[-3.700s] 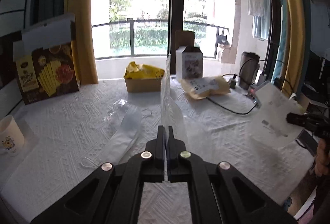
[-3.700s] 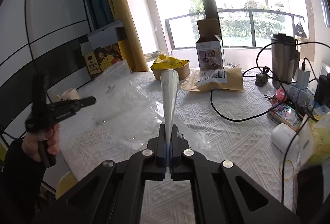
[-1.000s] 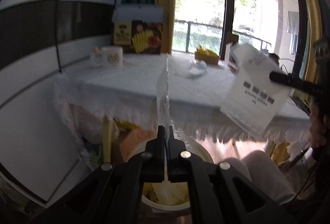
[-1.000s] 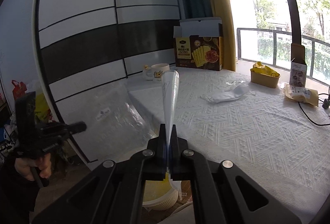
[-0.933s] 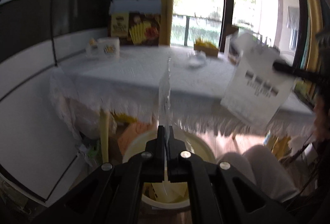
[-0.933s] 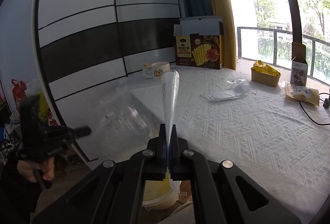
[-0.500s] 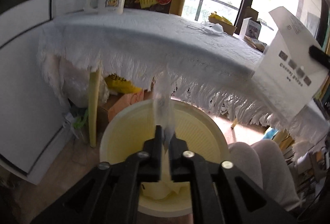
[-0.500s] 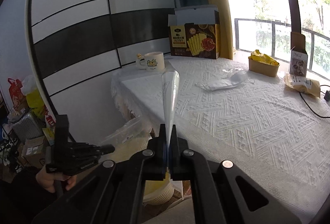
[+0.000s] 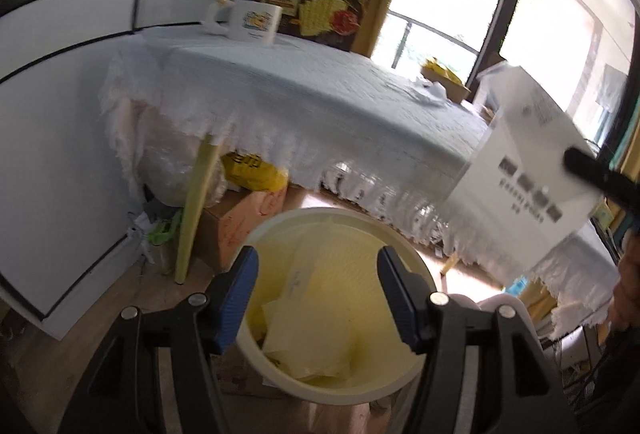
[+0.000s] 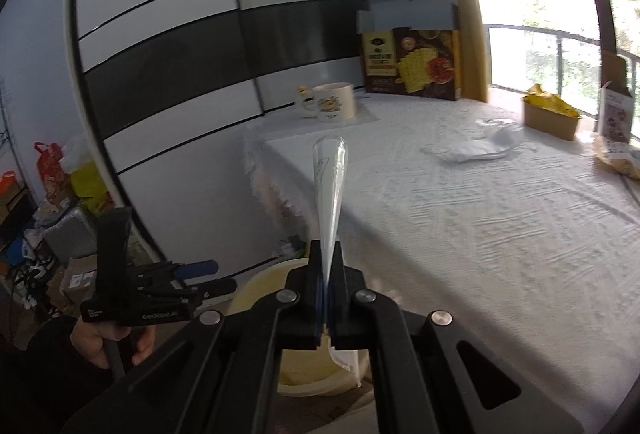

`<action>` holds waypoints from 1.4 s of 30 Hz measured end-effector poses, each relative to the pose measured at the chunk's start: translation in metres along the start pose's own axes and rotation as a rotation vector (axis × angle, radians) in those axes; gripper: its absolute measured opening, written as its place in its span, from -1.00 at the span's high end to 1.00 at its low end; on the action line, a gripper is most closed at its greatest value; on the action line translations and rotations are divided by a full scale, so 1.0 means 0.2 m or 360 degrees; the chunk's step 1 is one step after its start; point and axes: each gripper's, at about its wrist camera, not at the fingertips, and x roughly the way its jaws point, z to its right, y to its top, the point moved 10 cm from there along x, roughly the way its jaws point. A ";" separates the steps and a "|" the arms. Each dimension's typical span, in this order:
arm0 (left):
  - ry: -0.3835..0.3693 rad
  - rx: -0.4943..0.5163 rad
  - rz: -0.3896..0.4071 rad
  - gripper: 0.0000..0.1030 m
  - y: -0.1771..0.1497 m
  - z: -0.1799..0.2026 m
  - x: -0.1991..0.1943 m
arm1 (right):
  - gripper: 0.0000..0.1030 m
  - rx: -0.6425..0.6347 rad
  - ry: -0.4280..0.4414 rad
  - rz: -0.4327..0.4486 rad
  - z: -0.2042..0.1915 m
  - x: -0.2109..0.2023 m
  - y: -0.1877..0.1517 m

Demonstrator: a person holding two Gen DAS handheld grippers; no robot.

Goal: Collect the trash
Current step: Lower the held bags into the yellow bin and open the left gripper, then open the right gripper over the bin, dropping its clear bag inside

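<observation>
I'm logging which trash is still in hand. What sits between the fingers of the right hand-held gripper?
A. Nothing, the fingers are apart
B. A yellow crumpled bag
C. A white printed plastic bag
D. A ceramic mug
C: the right hand-held gripper is shut on a white printed plastic bag, seen edge-on in its own view and broadside, above the yellow waste bin, from the left.
</observation>
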 end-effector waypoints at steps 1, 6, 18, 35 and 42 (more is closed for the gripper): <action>0.0008 -0.0012 0.0012 -0.20 0.01 -0.02 -0.02 | 0.97 -0.0005 0.0015 -0.0006 -0.02 0.02 0.00; 0.0056 -0.0038 0.0074 -0.20 0.04 -0.11 -0.13 | 0.97 0.0003 0.0124 -0.0078 -0.13 0.16 -0.05; 0.0109 -0.0095 0.0097 -0.20 0.04 -0.22 -0.20 | 0.94 0.0165 0.0124 -0.0290 -0.09 0.55 -0.19; 0.0081 -0.0027 0.0086 -0.20 0.09 -0.10 -0.17 | 0.52 0.0188 0.0110 -0.0336 -0.03 0.50 -0.24; 0.0048 0.0049 0.0105 -0.20 0.17 0.02 -0.16 | 0.52 0.0189 0.0066 -0.0269 0.05 0.40 -0.15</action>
